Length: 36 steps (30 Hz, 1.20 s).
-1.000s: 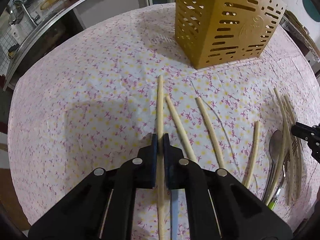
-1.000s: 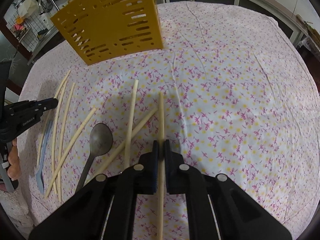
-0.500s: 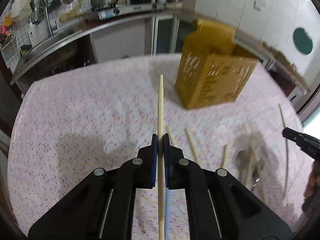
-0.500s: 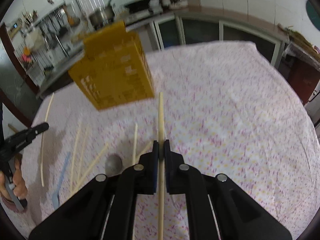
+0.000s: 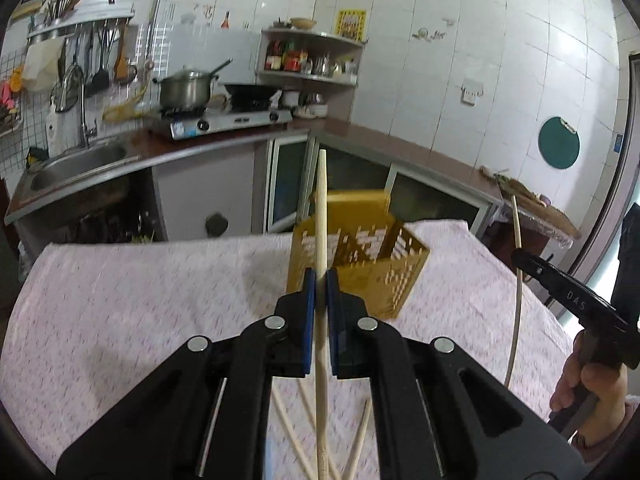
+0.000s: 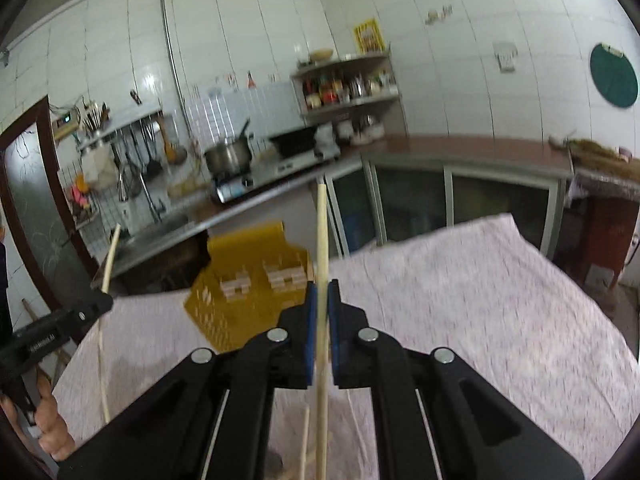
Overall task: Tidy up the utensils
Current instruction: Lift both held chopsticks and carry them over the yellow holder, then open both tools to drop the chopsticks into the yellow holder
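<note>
My left gripper (image 5: pixel 320 276) is shut on a pale wooden chopstick (image 5: pixel 321 208), lifted off the table and pointing up. My right gripper (image 6: pixel 322 286) is shut on another chopstick (image 6: pixel 322 232), also raised. The yellow perforated utensil holder (image 5: pixel 372 268) stands on the table ahead of both grippers; it also shows in the right wrist view (image 6: pixel 248 288). The right gripper with its chopstick shows at the right edge of the left wrist view (image 5: pixel 560 292). The left gripper shows at the left edge of the right wrist view (image 6: pixel 60 328). More chopsticks (image 5: pixel 360 440) lie on the table below.
The table has a pink floral cloth (image 5: pixel 140 300). Behind it runs a kitchen counter with a sink (image 5: pixel 76 164), a stove with a pot (image 5: pixel 188 92) and a corner shelf of bottles (image 5: pixel 304 60).
Both grippers have lifted their chopsticks from the table and tilted up, so the views now look across the table at the kitchen. The holder now appears lower and farther.
</note>
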Motion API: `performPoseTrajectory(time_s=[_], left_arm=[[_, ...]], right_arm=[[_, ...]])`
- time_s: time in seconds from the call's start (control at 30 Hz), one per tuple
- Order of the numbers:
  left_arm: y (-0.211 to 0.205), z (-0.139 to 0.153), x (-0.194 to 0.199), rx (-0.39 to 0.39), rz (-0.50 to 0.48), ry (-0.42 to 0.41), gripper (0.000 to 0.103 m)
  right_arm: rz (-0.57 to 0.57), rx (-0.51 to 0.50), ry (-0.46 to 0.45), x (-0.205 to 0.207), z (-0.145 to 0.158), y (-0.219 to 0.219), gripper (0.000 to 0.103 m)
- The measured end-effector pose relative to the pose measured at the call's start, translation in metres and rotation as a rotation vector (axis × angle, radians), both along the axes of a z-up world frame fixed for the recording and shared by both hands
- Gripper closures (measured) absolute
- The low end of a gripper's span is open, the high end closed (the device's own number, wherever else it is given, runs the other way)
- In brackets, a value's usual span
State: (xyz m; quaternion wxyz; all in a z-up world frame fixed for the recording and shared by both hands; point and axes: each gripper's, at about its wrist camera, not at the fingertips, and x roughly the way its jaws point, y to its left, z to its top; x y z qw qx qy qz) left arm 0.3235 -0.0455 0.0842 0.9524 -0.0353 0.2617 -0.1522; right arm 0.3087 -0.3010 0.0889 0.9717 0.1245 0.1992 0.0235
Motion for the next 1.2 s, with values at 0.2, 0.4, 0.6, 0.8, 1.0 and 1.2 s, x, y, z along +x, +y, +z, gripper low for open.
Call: performPoseTrajectory(time_s=[0.2,0.4,0.6,0.8,1.0,1.2], left_arm=[[-0.013,0.019,0.024,-0.053,0.017,-0.117,0.099],[-0.028,0.042,0.055,-0.095,0.005,-0.225,0.099],[-0.033,0.047,0.093,-0.171,0.0,-0.316,0.099],[-0.048,0.035,0.116,-0.133,-0.017,-0.383,0.099],[-0.05,0.006,0.123,-0.082,-0.015,-0.396,0.099],[-0.036,-0.018,0.134,-0.107,-0.025,-0.351,0.099]], right_arm=[[-0.033,-0.032,-0.151,0.023,0.035,0.008,0.097],[-0.038,-0.084,-0.312,0.053,0.07,0.025,0.097],[-0.045,-0.098,-0.404,0.084,0.079,0.034,0.097],[-0.03,-0.059,-0.433,0.106,0.061,0.034,0.097],[0.009,-0.083,-0.411,0.119,0.032,0.04,0.097],[0.02,-0.114,-0.368,0.119,0.006,0.041,0.097]])
